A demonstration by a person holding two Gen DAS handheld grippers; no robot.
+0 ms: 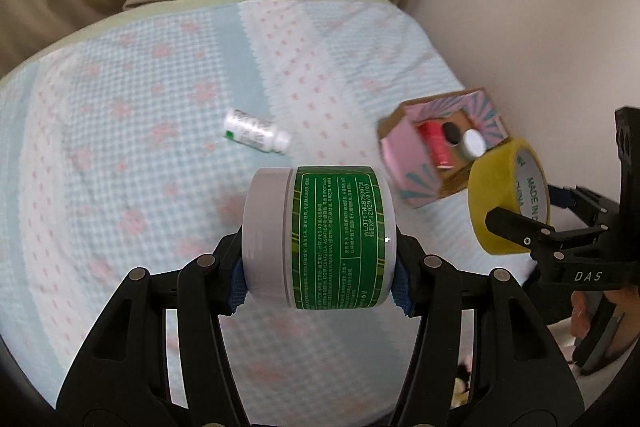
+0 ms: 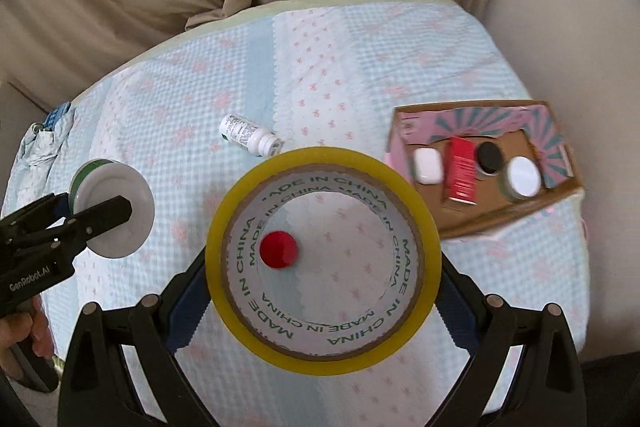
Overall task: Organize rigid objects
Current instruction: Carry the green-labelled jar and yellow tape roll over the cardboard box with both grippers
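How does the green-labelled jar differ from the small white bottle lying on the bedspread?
The green-labelled jar is wide and squat; the small white bottle is slim. The jar is clamped sideways in the left tongs, lifted off the bedspread; the bottle lies untouched on it. The jar's label is green, the bottle's white with fine print. Both have white lids and lie on their sides.

Both claws (image 1: 320, 267) (image 2: 324, 291) clamped, angled downward.

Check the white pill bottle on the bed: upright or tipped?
Tipped. The white pill bottle lies on its side on the bedspread, cap toward the cardboard box, outside it.
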